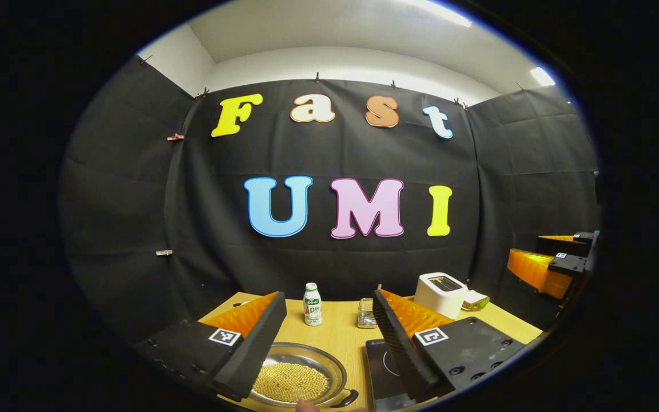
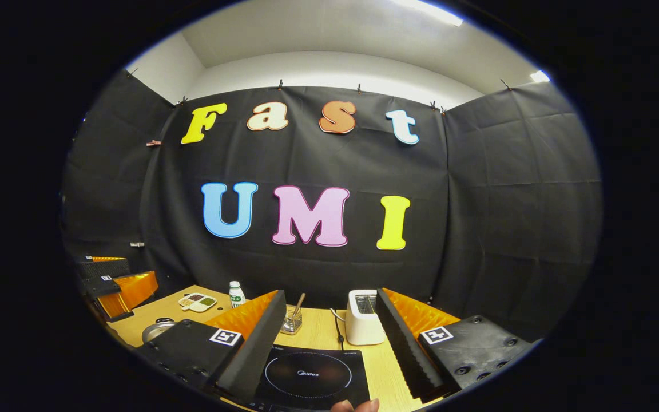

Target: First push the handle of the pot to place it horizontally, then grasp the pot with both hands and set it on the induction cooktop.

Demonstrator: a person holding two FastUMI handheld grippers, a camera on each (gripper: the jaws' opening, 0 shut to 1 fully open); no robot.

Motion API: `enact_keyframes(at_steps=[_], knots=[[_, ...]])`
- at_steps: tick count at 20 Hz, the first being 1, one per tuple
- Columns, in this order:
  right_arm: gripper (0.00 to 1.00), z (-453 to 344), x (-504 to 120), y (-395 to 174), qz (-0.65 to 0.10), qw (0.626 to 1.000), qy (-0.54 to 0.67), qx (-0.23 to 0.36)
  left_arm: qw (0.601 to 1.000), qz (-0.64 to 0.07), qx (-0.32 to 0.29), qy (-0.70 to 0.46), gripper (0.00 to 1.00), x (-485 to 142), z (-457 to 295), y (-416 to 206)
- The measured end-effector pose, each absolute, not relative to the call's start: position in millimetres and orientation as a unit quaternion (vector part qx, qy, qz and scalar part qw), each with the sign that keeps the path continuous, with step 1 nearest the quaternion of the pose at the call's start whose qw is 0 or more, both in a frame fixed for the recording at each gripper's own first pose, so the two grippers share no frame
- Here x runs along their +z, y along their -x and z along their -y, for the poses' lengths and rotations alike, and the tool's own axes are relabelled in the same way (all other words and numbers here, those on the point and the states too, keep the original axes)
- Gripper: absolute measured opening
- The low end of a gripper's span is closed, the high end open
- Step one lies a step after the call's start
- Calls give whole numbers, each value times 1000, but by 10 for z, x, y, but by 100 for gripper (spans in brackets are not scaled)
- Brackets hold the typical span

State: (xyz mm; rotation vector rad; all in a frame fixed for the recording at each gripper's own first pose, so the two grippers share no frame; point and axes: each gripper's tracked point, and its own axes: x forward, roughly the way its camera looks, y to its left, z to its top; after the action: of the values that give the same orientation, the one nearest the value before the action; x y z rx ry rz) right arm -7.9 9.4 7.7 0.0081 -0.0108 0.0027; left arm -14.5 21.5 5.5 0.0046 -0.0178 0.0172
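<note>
The left gripper [image 1: 329, 343] is held spread wide above the table [image 1: 335, 337], gripping nothing; between its fingers lies the pot [image 1: 298, 375], a shallow metal pan filled with small pale beads. One dark handle [image 1: 346, 396] is seen at the pot's near right rim, just beside the cooktop [image 1: 384, 366]. The right gripper [image 2: 326, 349] is likewise held spread and empty, with the cooktop [image 2: 309, 375] framed between its fingers. A glass jar [image 1: 366, 313], a small bottle [image 1: 312, 304] and a toaster [image 1: 441, 293] stand farther back.

Since the handle has not yet been touched, the main risk is judged to lie in the push: if the handle is struck too hard, the pot could be slid against the cooktop edge or tipped, and beads would be scattered. During the two-handed lift, beads could be spilled if one side is raised unevenly or a thin rim slips from a grip.
</note>
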Motion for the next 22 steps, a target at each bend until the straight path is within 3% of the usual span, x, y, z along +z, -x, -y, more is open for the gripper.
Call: enact_keyframes(at_steps=[1,6,10,14,22], knots=[[98,-95,69,92,5,1000,-2,2,1000,9,6,1,92,40,-215,169],[98,-113,31,125,2,1000,11,8,1000,-17,14,16,6,-90,-342,275],[98,-95,-18,133,-4,1000,14,11,997,-71,-5,36,5,-383,-354,352],[98,-62,-77,137,-10,1000,15,7,985,-169,-22,17,5,-951,-384,435],[98,74,-174,143,-22,999,23,-5,923,-370,-98,27,5,-2049,-209,829]])
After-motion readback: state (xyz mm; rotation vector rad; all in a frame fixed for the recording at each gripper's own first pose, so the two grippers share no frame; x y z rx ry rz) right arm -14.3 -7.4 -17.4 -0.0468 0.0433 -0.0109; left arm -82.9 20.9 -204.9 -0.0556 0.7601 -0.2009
